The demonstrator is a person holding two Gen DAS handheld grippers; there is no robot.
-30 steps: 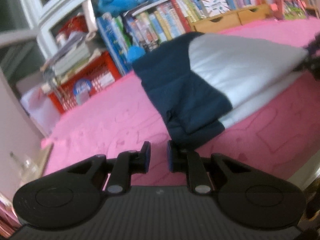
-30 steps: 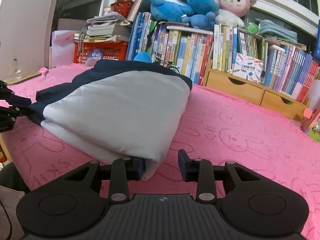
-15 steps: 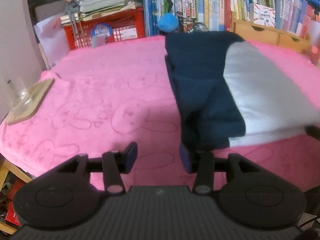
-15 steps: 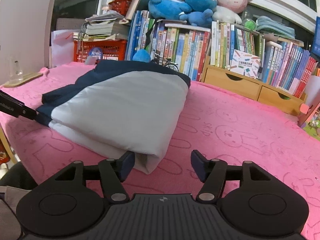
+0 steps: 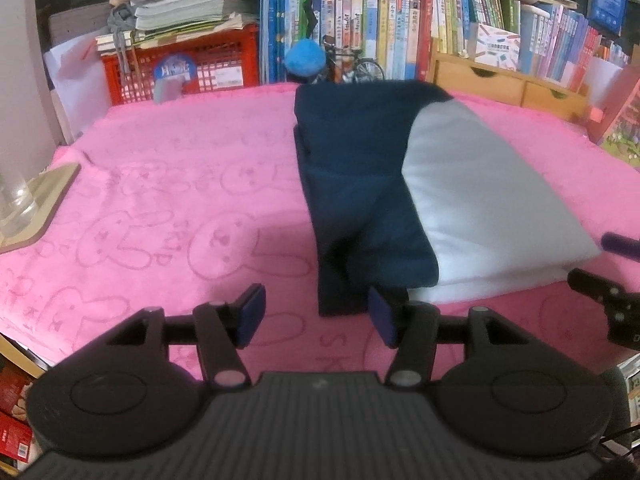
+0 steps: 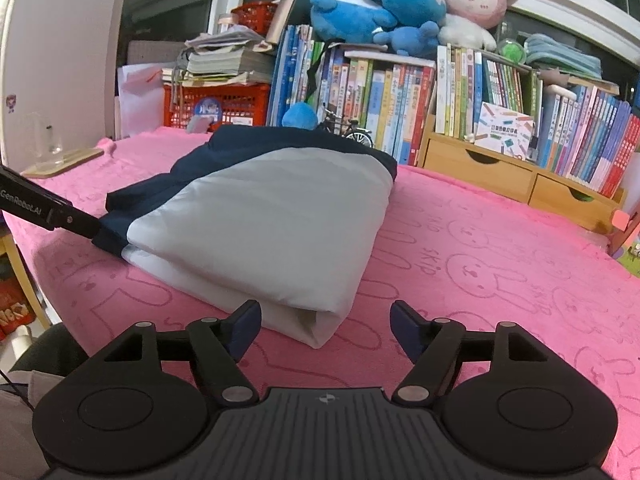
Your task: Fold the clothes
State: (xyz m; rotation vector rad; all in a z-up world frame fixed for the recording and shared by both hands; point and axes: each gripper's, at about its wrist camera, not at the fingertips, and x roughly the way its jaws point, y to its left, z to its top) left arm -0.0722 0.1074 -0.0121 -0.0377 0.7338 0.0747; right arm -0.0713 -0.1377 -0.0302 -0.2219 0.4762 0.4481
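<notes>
At the far left of the left wrist view a clear glass (image 5: 14, 204) stands on a wooden board (image 5: 44, 204) at the edge of the pink towel (image 5: 168, 200) with rabbit outlines. The left gripper (image 5: 317, 317) has its fingers wide apart and holds nothing; its right finger is just beside the near dark blue corner of the folded garment (image 5: 400, 184), which lies on the towel, navy on the left and light grey on the right. The right gripper (image 6: 326, 326) is also spread apart and empty, near the grey folded corner. Behind stand a red crate (image 6: 224, 106), books (image 6: 400, 104) and plush toys (image 6: 400, 4)
</notes>
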